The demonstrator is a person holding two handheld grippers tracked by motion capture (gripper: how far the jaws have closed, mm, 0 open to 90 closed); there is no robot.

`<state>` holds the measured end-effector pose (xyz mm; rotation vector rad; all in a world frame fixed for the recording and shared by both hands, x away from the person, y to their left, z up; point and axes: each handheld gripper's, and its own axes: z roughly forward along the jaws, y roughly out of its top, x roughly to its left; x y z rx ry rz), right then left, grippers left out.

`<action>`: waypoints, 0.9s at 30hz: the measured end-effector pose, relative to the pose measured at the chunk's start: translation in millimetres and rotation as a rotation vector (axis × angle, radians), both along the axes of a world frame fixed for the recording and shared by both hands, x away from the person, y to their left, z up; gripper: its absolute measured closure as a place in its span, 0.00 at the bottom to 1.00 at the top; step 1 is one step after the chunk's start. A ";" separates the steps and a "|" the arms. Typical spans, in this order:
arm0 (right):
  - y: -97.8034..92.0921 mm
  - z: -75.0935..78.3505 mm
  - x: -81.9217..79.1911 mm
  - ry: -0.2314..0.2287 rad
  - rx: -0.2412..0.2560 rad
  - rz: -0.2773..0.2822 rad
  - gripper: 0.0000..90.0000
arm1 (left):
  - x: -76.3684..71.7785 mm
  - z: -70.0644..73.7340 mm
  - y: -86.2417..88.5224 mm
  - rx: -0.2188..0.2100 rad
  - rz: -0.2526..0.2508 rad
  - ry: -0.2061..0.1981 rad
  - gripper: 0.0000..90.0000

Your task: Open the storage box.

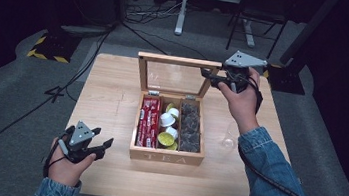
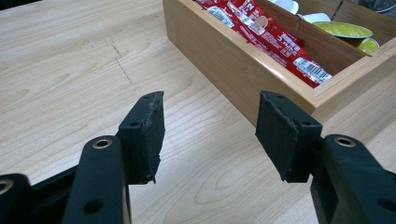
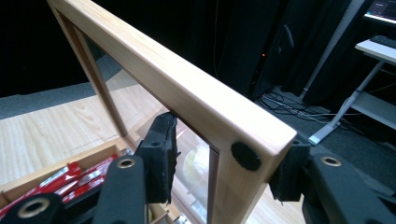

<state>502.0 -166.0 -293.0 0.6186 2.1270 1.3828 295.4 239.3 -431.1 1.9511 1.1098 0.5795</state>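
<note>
Upper centre of the high view: right gripper straddles the top right corner of the tea box's glass lid, jaws either side of the frame; firm clamp can't be confirmed. Swing the lid along its hinge arc, don't pull sideways. Left gripper released, idle at lower left. Hinges hidden; dark right compartment unreadable.

Right gripper at the tea box's raised lid corner — left gripper hovers open beside the box.
</note>
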 end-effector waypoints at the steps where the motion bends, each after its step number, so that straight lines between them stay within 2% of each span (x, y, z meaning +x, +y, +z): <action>1: 0.7 0.2 2.7 0.000 0.003 -0.006 0.56 | 0.5 -0.2 -0.1 0.005 -0.001 -0.002 0.47; 17: 7.9 -3.7 34.3 0.003 0.012 -0.079 0.51 | 11.0 -4.0 -12.0 0.010 -0.050 0.011 0.47; 21: 8.2 -10.6 41.8 0.019 0.003 -0.112 0.53 | 12.7 -3.9 -11.6 0.012 -0.054 0.012 0.46; 27: 8.0 -28.6 57.0 0.071 -0.017 -0.132 0.55 | 15.2 -4.2 -13.3 0.008 -0.058 0.018 0.46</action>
